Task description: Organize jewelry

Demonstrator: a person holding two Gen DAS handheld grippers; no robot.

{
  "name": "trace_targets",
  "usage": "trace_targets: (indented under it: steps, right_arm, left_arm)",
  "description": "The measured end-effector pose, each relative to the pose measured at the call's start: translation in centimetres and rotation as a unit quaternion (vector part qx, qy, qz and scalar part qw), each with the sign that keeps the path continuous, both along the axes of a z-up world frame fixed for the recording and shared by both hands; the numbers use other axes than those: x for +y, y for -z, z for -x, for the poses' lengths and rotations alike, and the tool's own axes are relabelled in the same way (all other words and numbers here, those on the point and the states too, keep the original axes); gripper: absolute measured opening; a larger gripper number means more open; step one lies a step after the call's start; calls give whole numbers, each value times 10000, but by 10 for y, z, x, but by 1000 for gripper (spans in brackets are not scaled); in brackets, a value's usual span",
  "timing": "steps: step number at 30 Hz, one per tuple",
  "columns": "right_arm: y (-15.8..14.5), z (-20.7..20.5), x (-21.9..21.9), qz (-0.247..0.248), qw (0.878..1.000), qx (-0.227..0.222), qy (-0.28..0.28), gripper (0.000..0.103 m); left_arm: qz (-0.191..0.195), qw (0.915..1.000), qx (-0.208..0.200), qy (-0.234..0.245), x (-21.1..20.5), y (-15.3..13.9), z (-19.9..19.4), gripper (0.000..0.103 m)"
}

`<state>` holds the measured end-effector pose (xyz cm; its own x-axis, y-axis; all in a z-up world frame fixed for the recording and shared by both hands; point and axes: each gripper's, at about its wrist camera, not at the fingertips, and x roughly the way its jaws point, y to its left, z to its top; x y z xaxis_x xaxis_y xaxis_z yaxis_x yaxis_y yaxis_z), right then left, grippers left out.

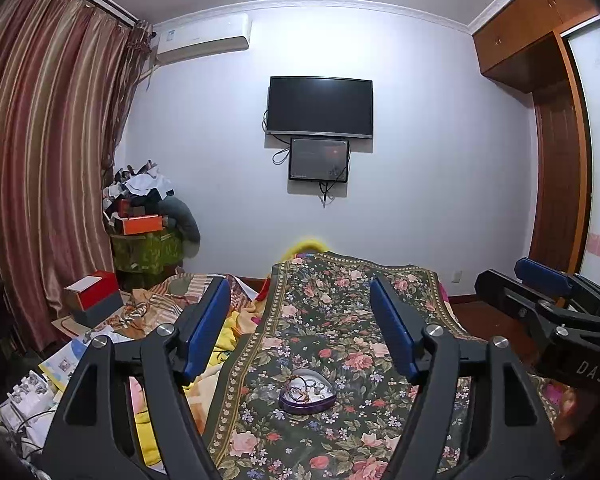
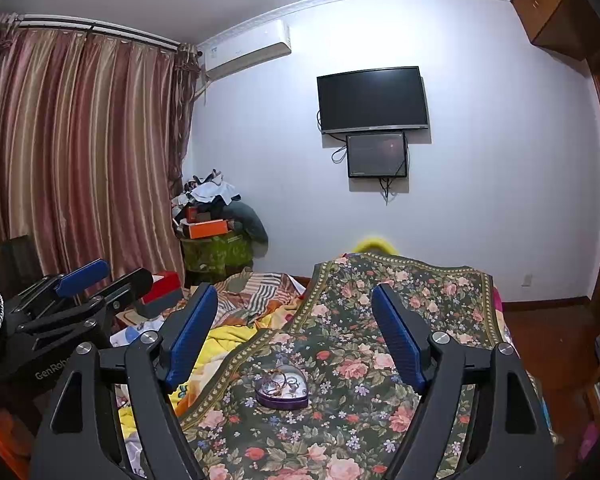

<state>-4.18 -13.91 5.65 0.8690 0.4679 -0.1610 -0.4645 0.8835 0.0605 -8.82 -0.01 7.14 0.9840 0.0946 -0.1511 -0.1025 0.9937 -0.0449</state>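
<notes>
Overhead, both grippers' jaws hang spread above a floral blanket (image 1: 332,320) bearing a heart-shaped tin (image 1: 307,397) of jewelry.

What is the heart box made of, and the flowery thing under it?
The heart box looks like thin metal, a tin: its purple wall is smooth and its silvery inside shines. The jewelry in it is too small to tell apart. The flowery blanket looks like soft woven or plush cloth: it is matte and drapes in folds.

Bare floral cloth (image 1: 328,320) all around the heart-shaped tin (image 1: 308,396).
</notes>
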Motion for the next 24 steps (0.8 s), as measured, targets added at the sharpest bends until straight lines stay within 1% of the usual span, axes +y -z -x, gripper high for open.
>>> trace_targets:
  steps: [12, 14, 15, 17, 20, 24]
  right_arm:
    - [3, 3, -4, 0, 10000, 83, -4, 77]
    - [3, 4, -3, 7, 10000, 87, -5, 77]
    - [3, 4, -3, 11, 10000, 89, -5, 77]
    - [2, 5, -4, 14, 10000, 95, -6, 77]
    - [3, 5, -3, 19, 9999, 112, -7, 77]
    - [3, 5, -3, 35, 9999, 136, -17, 77]
  left_arm:
    - [51, 9999, 74, 57, 3, 5, -3, 74]
    - [64, 9999, 62, 48, 3, 4, -3, 82]
    - [66, 10000, 49, 35, 3, 3, -3, 84]
    - [71, 10000, 27, 0, 4, 3, -2, 92]
    - [85, 10000, 30, -19, 4, 2, -3, 99]
    - [115, 9999, 60, -27, 4, 4, -4, 101]
